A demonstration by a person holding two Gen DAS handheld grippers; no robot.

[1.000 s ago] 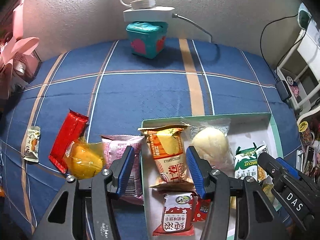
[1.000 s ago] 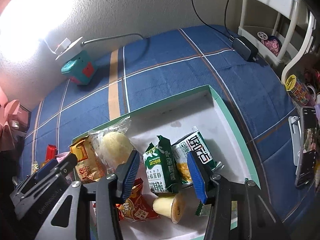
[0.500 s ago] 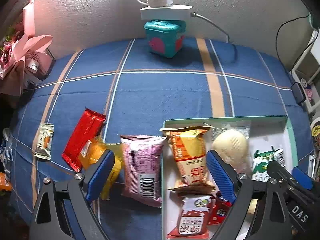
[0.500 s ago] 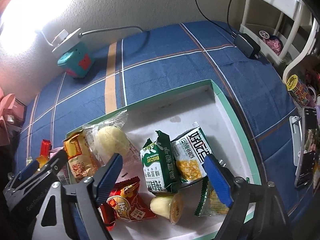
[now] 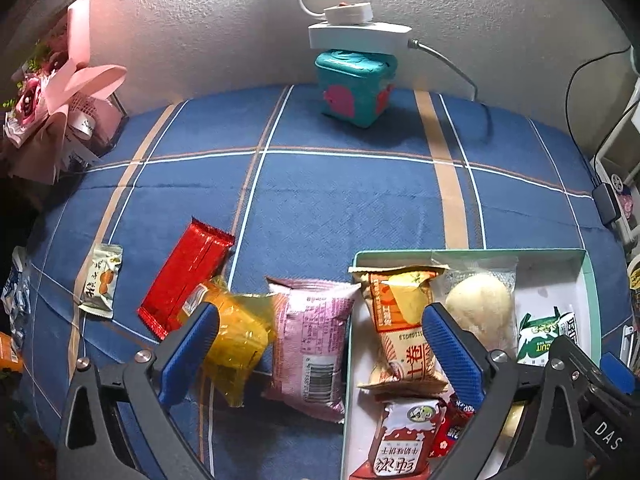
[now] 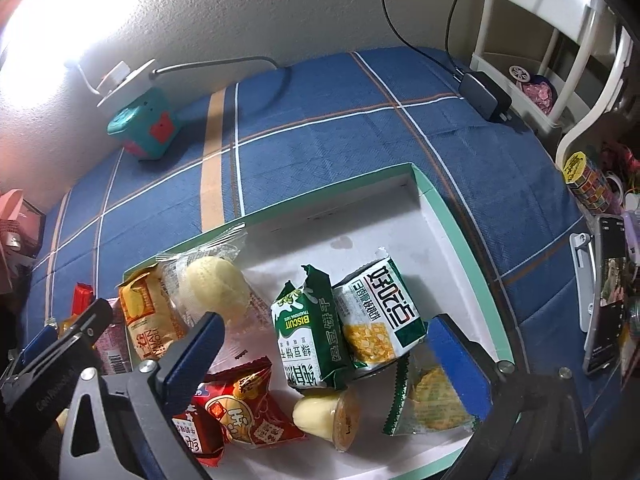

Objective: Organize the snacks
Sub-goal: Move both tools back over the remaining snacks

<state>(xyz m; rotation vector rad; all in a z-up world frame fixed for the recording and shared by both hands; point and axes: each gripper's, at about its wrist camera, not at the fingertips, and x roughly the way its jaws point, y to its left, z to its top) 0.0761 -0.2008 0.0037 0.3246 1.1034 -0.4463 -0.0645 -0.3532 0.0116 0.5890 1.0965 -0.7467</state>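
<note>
A white box with a green rim (image 5: 472,253) (image 6: 448,216) lies on the blue cloth and holds several snacks: an orange packet (image 5: 400,320), a round bun (image 6: 214,286), green biscuit packs (image 6: 310,332) and a jelly cup (image 6: 326,416). Left of the box, on the cloth, lie a pink packet (image 5: 312,344), a yellow packet (image 5: 236,336), a red bar (image 5: 186,276) and a small nut packet (image 5: 100,280). My left gripper (image 5: 320,354) is open above the pink packet. My right gripper (image 6: 320,360) is open above the box, over the green packs.
A teal box (image 5: 354,86) with a white power strip (image 5: 360,30) on it stands by the back wall. A pink bouquet (image 5: 60,100) sits at far left. A charger (image 6: 484,96), a white rack (image 6: 560,60) and a phone (image 6: 606,292) are at right.
Both grippers opened wide from a narrower gap. The left gripper moved left and back, from over the orange packet to over the pink packet. The right gripper drew back a little.
</note>
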